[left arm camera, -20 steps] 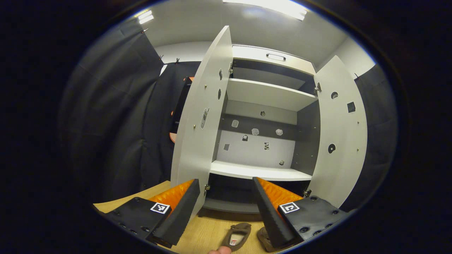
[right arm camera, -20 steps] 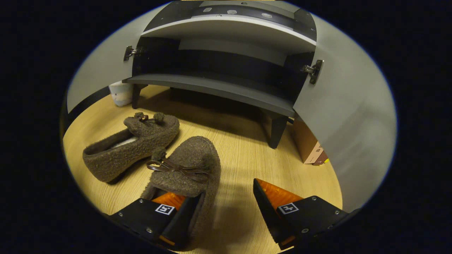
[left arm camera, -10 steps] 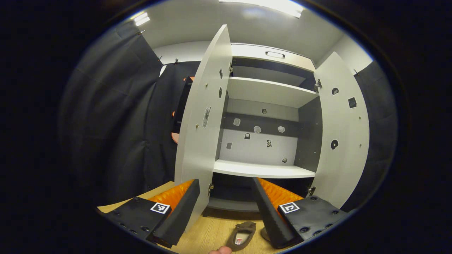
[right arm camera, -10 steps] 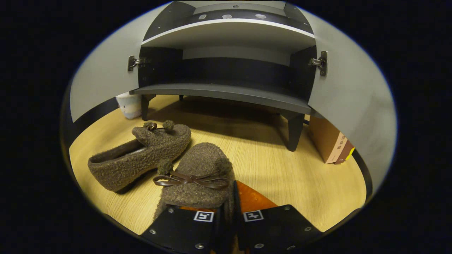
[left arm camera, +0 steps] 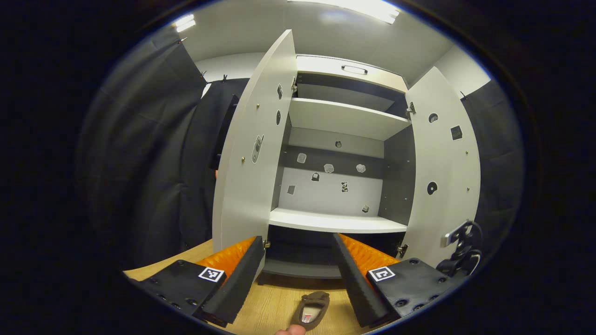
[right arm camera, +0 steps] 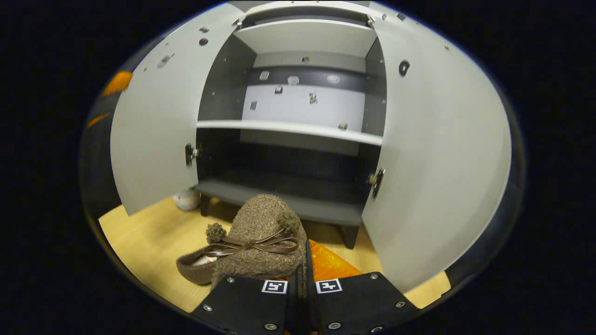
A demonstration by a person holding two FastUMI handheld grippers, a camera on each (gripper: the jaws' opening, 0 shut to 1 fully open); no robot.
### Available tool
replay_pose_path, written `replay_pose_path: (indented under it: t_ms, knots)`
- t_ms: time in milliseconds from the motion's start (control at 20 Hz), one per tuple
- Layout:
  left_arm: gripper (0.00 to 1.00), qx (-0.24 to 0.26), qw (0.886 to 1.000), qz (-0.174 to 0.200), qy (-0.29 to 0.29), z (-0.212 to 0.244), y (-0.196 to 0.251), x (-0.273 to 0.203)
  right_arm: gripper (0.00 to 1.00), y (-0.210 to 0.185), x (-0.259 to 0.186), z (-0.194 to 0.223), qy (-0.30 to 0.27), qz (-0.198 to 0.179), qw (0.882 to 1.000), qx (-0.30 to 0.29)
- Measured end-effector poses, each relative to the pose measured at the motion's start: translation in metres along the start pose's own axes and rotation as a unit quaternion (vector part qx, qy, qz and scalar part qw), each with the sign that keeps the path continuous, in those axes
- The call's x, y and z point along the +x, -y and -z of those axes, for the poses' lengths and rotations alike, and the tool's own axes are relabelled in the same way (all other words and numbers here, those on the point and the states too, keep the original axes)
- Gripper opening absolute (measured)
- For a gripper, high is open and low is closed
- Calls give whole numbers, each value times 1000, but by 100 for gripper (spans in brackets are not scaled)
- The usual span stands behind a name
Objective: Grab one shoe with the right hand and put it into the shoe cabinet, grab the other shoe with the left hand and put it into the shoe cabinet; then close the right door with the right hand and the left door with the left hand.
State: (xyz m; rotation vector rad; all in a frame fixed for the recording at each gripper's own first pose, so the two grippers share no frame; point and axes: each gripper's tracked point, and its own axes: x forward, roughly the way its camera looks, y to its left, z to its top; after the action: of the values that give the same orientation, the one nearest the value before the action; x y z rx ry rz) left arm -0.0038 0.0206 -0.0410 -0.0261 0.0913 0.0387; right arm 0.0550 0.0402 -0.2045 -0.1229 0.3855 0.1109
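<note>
1. Held up off the floor: one fuzzy brown shoe (right arm camera: pixel 260 232), pinched at its side wall between the two fingers of the right gripper (right arm camera: pixel 298 291), pressed tight together on it.
2. Tied across the top of that shoe: a thin brown bow (right arm camera: pixel 251 245) with two small fluffy balls beside it.
3. Pointed toe-first at the open shoe cabinet (right arm camera: pixel 298 139), just in front of the dark bottom shelf (right arm camera: pixel 279 202) but not inside.
4. Left lying on the wooden floor (right arm camera: pixel 149 237) just below and to the left of the held shoe: the second shoe (right arm camera: pixel 193 270), mostly hidden behind it.
5. Seen also in the left gripper view: that second shoe (left arm camera: pixel 311 309), flat on the floor with its opening facing up, well in front of the cabinet.
6. Spread wide apart with nothing between its fingers: the left gripper (left arm camera: pixel 298 274), up above the floor and facing the cabinet.
7. Swung wide open: the left door (left arm camera: pixel 249 158) and the right door (left arm camera: pixel 444 172).
8. Bare inside: the white middle shelf (left arm camera: pixel 333 223) and the upper shelf (left arm camera: pixel 344 118).
9. Stuck on the back wall: a few small stickers (left arm camera: pixel 328 168).
10. Tucked on the floor beside the cabinet leg: a small pale round thing (right arm camera: pixel 186 199), too blurry to name.
11. Shown at the right edge of the left gripper view: some dark gear with cables (left arm camera: pixel 458 253).
</note>
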Motion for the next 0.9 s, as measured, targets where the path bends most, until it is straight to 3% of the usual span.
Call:
replay_pose_path:
  t_ms: [250,400,500,650,700,900]
  knots:
    - [96,-4,1000,6,-3,5,1,1,8,6,13,-134,61,14,997,44]
    - [97,12,1000,0,6,3,-6,0,8,22,53,-200,90,56,994,32]
    - [96,9,1000,2,-2,8,-6,-1,7,30,94,-239,85,63,994,41]
    - [94,2,1000,7,-8,12,-6,-6,7,40,157,-258,70,78,994,40]
    - [97,2,1000,7,-11,13,-6,-7,7,46,180,-259,57,89,994,36]
    - [94,-2,1000,3,-19,17,-11,-10,8,51,260,-245,-6,97,994,50]
